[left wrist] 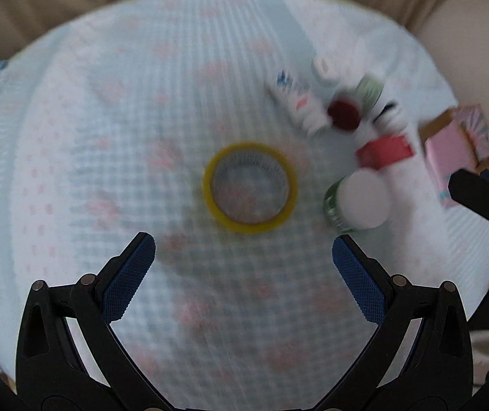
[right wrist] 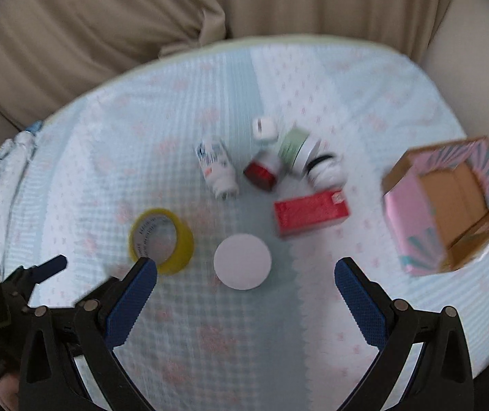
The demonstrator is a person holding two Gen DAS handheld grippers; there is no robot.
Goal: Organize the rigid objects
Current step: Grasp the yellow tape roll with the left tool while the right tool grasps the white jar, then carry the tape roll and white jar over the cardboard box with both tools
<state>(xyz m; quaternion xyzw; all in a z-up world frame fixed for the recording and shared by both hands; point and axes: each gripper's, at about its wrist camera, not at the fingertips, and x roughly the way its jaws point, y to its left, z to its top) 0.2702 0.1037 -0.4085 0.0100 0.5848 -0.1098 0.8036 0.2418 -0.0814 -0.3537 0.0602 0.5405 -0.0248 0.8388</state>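
Observation:
A yellow tape roll (left wrist: 249, 186) (right wrist: 161, 239) lies on the quilted cloth, just ahead of my open, empty left gripper (left wrist: 243, 250). A white-lidded jar (right wrist: 242, 261) (left wrist: 359, 201) stands right ahead of my open, empty right gripper (right wrist: 246, 275). Behind them lie a red box (right wrist: 311, 212) (left wrist: 385, 150), a white bottle (right wrist: 217, 166) (left wrist: 299, 99), a dark red jar (right wrist: 261, 171) (left wrist: 343, 111), a green-lidded jar (right wrist: 294, 150) and a small white item (right wrist: 265, 126). An open pink cardboard box (right wrist: 450, 202) (left wrist: 456, 150) sits at the right.
The pale blue patterned cloth (right wrist: 210, 325) covers a rounded surface with its edge close behind the objects. Beige curtains (right wrist: 141, 34) hang behind it. The left gripper shows at the lower left of the right wrist view (right wrist: 44, 267).

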